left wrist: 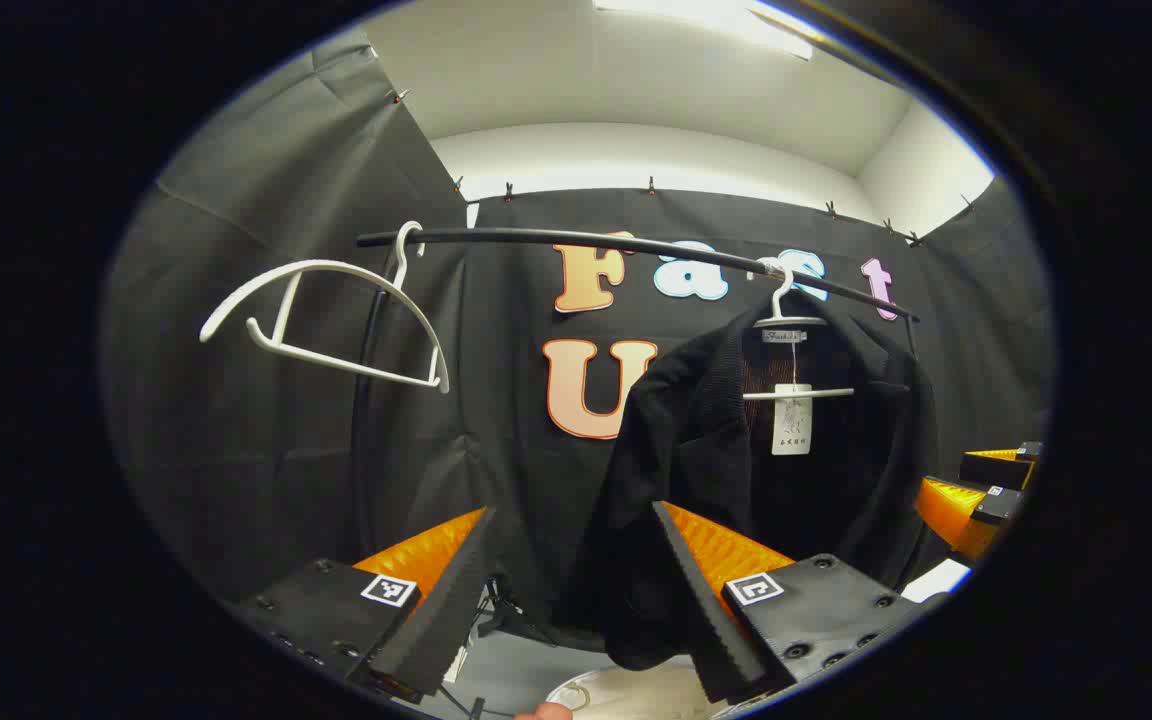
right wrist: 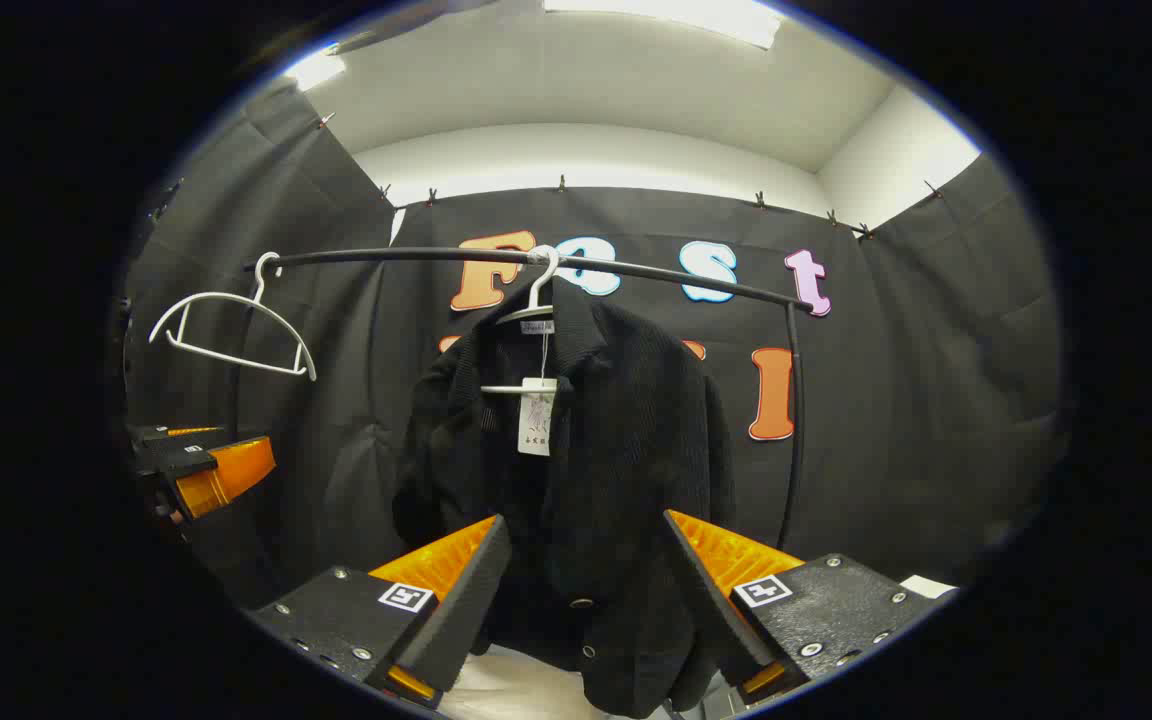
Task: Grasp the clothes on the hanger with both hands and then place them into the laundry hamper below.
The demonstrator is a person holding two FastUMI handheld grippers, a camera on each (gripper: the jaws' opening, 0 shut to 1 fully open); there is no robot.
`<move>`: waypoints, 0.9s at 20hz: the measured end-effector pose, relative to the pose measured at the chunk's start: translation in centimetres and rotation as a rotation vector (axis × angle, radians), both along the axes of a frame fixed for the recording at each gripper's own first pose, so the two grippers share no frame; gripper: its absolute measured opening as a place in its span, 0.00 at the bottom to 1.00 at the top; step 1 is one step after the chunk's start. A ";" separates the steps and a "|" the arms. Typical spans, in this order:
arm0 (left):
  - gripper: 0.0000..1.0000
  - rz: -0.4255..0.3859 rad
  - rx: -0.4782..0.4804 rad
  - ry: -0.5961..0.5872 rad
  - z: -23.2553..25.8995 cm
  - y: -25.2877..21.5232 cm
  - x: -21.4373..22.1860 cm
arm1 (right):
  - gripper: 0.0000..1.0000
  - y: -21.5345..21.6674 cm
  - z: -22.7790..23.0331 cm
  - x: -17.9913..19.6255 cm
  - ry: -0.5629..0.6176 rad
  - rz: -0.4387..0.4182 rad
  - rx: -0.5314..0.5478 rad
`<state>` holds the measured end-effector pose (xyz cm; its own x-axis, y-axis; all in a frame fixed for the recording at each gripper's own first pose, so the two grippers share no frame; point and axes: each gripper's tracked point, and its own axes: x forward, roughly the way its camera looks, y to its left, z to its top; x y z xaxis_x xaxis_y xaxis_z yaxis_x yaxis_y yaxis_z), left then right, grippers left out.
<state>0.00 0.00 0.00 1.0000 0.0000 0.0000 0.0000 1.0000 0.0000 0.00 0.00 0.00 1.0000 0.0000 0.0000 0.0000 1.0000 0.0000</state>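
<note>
A black jacket (left wrist: 736,470) (right wrist: 596,470) hangs on a white hanger (left wrist: 788,310) (right wrist: 534,300) from a black rail (left wrist: 636,243) (right wrist: 536,258), with a white tag at its collar. My left gripper (left wrist: 576,600) is open, a little short of the jacket's left edge. Open as well, my right gripper (right wrist: 586,600) faces the jacket's lower front, with nothing between its fingers. In the left gripper view the right gripper (left wrist: 976,495) shows at the right edge; the left gripper (right wrist: 201,470) shows at the left of the right gripper view. A white hamper rim (left wrist: 626,695) lies below the jacket.
An empty white hanger (left wrist: 326,320) (right wrist: 231,330) hangs at the left end of the rail. The rail's upright posts (right wrist: 794,420) (left wrist: 366,420) stand at either end. Black cloth walls close in the booth on three sides.
</note>
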 end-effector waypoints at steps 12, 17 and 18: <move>0.96 0.015 0.005 -0.008 0.1 0.7 -0.2 | 0.94 -0.4 -0.1 0.1 0.003 -0.015 0.011; 0.96 0.007 -0.013 -0.009 -0.3 0.2 0.1 | 0.90 -0.4 -0.2 0.5 0.024 -0.001 -0.025; 0.93 0.007 -0.028 -0.001 -0.6 0.0 0.0 | 0.94 -0.6 -0.5 1.0 0.035 0.001 -0.036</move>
